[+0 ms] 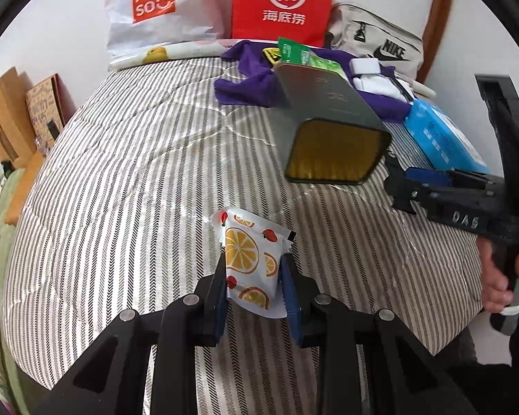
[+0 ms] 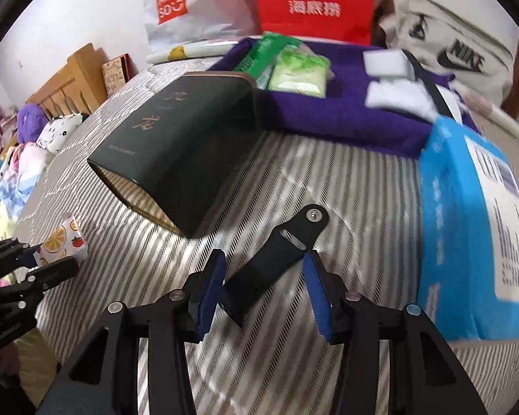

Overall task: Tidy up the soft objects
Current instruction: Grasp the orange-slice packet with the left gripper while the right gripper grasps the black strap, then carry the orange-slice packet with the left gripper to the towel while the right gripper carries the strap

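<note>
Left claw clamps the fruit-print packet above the striped bed. Right claw stands wide around a black strap, pads clear. Dark tin lies at 1 o'clock. Risk: the slippery packet may slide out; the strap may snag.

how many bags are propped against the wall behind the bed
3: white Miniso bag on the left, red paper bag in the middle, beige Nike bag on the right. Others may sit outside the frame.
</note>
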### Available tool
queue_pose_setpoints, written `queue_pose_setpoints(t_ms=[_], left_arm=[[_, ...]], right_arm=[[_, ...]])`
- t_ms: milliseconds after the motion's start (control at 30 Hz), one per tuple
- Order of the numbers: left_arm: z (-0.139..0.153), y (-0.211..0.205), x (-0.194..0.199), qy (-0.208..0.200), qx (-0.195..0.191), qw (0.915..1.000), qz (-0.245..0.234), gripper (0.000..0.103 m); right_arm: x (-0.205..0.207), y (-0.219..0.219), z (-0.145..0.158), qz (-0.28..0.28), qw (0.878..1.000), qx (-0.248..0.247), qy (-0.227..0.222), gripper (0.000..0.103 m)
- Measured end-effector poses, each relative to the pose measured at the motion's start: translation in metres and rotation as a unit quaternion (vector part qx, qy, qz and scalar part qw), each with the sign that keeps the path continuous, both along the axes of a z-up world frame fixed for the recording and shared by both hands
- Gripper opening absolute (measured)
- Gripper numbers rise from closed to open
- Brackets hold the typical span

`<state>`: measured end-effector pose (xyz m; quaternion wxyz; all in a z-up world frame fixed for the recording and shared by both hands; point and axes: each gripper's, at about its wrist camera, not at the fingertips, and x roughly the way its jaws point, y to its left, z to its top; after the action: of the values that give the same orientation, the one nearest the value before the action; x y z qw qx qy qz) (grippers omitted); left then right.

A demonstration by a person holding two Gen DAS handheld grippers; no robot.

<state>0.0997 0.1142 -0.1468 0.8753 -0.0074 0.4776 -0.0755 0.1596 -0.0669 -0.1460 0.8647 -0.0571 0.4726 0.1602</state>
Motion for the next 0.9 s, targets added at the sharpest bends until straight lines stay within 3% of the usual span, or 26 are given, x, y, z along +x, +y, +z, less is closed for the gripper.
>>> queue_pose_setpoints(t_ms=[33,100,167,333,467,600,900], left_arm=[[-0.001,0.001,0.002,0.001,-0.007,1.0,0.002,0.027],[-0.002,0.002,0.004,0.003,-0.015,0.9999,0.004,0.027],[-0.003,0.002,0.004,0.005,-0.019,0.9998,0.005,0.027],[-0.002,0.005,0.002,0.006,-0.028,0.9996,0.007,0.027],[-0.002,0.003,0.004,0.01,-0.036,0.9993,0.005,0.027],[-0.001,-0.001,0.005,0.013,-0.037,0.9992,0.006,0.027],[-0.002,-0.018,0.007,0.019,-0.068,0.9974,-0.009,0.027]], right_arm=[[-0.002,0.004,0.0,0.014,1.0,-0.016,-0.013,0.046],[-0.005,0.003,0.001,0.042,0.999,-0.01,-0.019,0.027],[-0.009,-0.004,0.003,0.062,0.998,-0.002,-0.012,0.022],[-0.013,-0.011,0.003,0.058,0.998,0.009,0.01,0.023],[-0.009,-0.004,0.001,0.046,0.999,0.013,-0.007,0.028],[-0.01,-0.003,0.0,0.052,0.998,0.007,-0.025,0.021],[-0.052,-0.035,0.008,0.071,0.997,0.02,0.009,0.021]])
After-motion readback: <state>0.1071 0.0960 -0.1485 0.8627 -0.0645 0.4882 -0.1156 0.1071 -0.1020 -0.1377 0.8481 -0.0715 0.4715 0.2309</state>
